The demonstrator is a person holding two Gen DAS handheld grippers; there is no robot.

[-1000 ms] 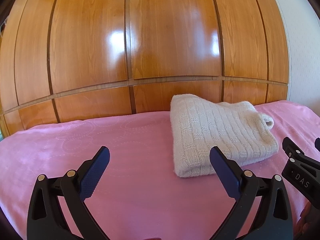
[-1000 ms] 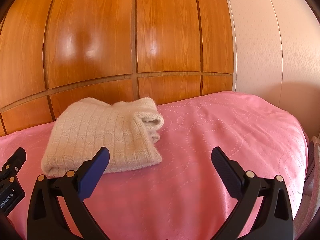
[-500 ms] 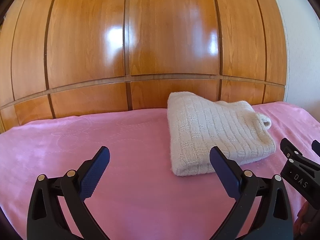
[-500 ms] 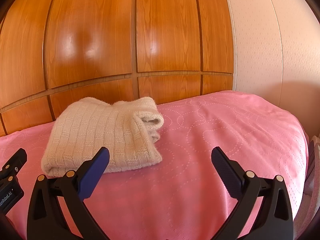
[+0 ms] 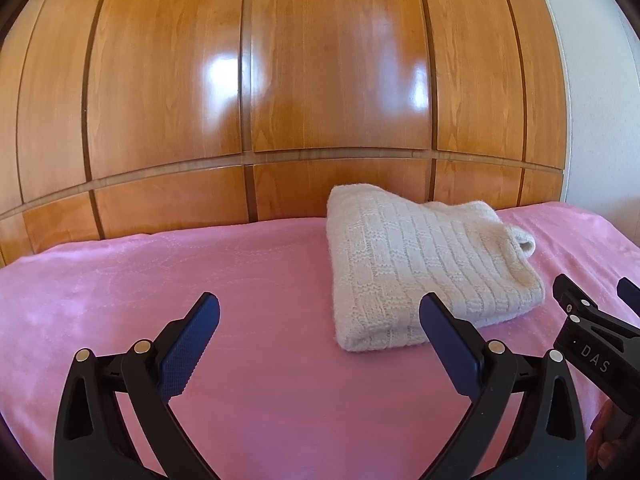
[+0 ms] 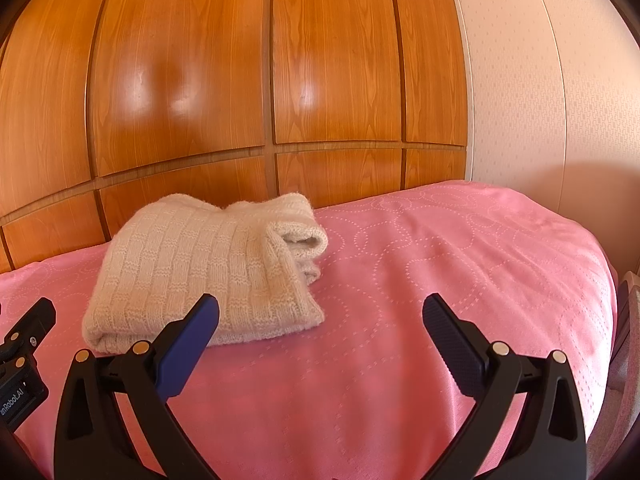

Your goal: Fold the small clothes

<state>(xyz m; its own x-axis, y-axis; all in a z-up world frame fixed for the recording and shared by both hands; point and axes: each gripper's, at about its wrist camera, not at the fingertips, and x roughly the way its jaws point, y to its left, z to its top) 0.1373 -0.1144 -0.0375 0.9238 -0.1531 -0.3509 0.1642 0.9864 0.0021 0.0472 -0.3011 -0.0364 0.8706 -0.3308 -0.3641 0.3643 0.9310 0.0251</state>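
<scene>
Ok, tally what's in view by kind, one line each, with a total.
Folded cream knitted garment: 1
Pink bedspread: 1
Wooden panelled wall: 1
Hand-held grippers, both open and empty: 2 (left hand-held gripper, right hand-held gripper)
Total: 5

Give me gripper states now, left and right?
Left gripper: jaws open, holding nothing.
Right gripper: jaws open, holding nothing.
</scene>
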